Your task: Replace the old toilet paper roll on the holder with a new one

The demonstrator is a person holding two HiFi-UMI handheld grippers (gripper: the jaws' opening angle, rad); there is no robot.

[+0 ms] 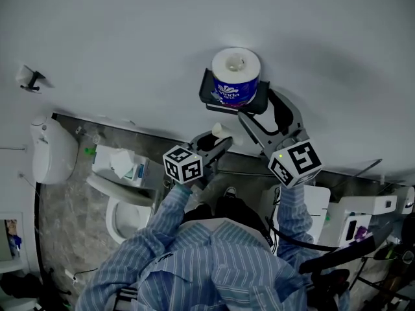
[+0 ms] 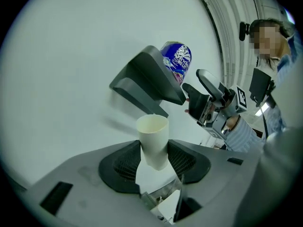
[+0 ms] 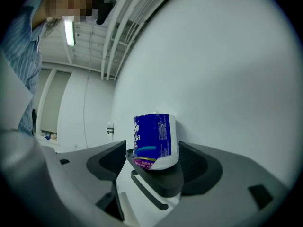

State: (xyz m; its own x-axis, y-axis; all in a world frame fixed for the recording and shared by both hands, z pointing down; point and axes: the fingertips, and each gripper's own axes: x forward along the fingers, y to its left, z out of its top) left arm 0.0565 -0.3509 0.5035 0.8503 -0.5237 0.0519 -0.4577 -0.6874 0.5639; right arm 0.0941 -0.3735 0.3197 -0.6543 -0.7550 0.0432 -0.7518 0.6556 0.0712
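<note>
A new toilet paper roll [image 1: 235, 76] in a blue wrapper stands upright on the dark wall holder [image 1: 209, 93]. My left gripper [image 1: 219, 138] is shut on an empty cardboard tube [image 1: 220, 129], held just below and left of the holder. In the left gripper view the cream tube [image 2: 152, 138] sticks up from between the jaws, with the holder [image 2: 142, 82] and the wrapped roll [image 2: 176, 59] behind it. My right gripper [image 1: 262, 113] is open beneath the holder's right side and holds nothing. In the right gripper view the roll [image 3: 154, 140] sits on the holder's shelf [image 3: 163, 183] beyond the spread jaws.
Below me are a toilet [image 1: 123, 212] with a tissue pack [image 1: 120, 164] on its tank, a white wall dispenser [image 1: 48, 151], and a small hook [image 1: 29, 78] on the wall at left. White equipment [image 1: 353, 219] stands at lower right.
</note>
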